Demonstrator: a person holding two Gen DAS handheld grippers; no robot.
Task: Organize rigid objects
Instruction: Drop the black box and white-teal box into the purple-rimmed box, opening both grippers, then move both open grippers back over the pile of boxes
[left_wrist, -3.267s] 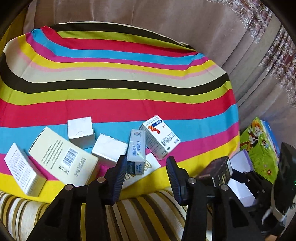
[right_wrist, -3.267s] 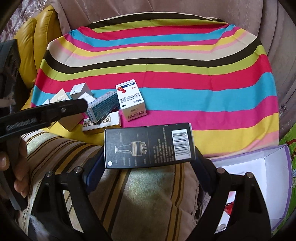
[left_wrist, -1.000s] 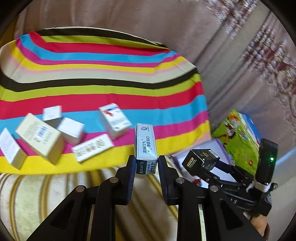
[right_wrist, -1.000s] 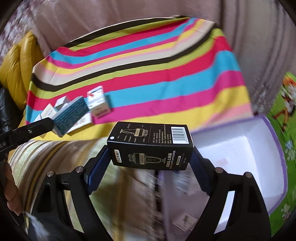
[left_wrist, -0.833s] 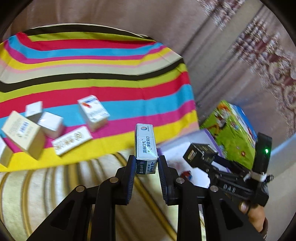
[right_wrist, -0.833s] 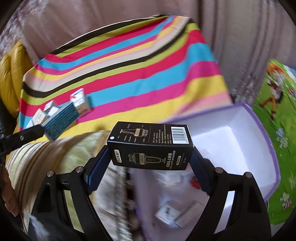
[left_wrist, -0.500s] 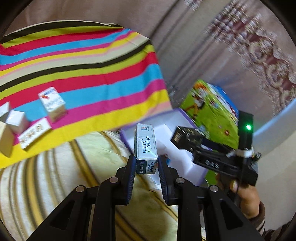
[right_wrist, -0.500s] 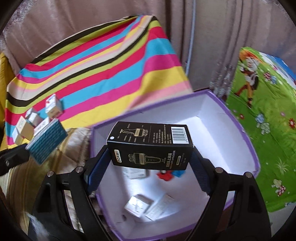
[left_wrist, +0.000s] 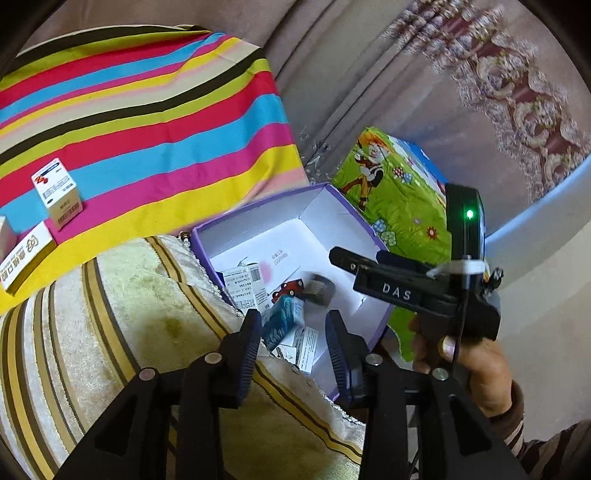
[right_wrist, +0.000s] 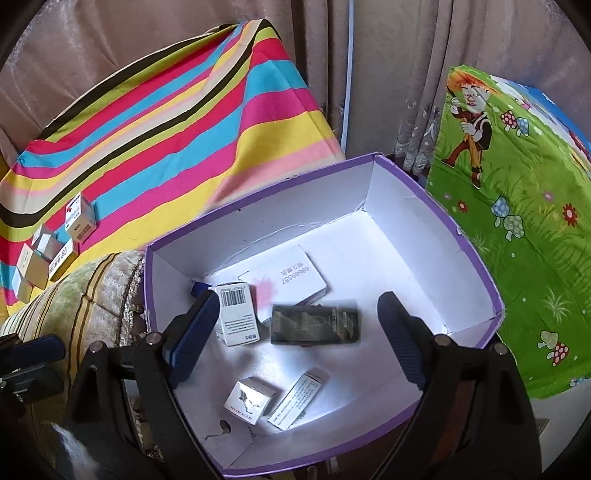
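Note:
A purple-rimmed cardboard box (right_wrist: 258, 197), white inside, lies under both grippers. My right gripper (right_wrist: 299, 332) hangs over it with jaws opening; the black carton (right_wrist: 314, 325) is blurred and loose between them, touching neither pad. In the left wrist view my left gripper (left_wrist: 295, 339) is over the purple-rimmed box's (left_wrist: 258, 206) near corner, jaws opening. The blue-and-white carton (left_wrist: 282, 323) is tilted and blurred, free of the pads. Several small white cartons (right_wrist: 236, 314) lie on the box floor. A hand holds the right gripper (left_wrist: 406, 291).
A striped cloth (left_wrist: 147, 110) at left carries a red-and-white carton (left_wrist: 57, 192), a flat gold-and-white carton (left_wrist: 24, 258) and others. A beige striped cushion (left_wrist: 147, 332) borders the box's left side. A green cartoon-print cover (right_wrist: 517, 221) stands right of it, curtains behind.
Both grippers swung right from the striped cloth to above the purple box. Their jaws have parted, and the blue-and-white carton and the black carton have left the pads and dropped.

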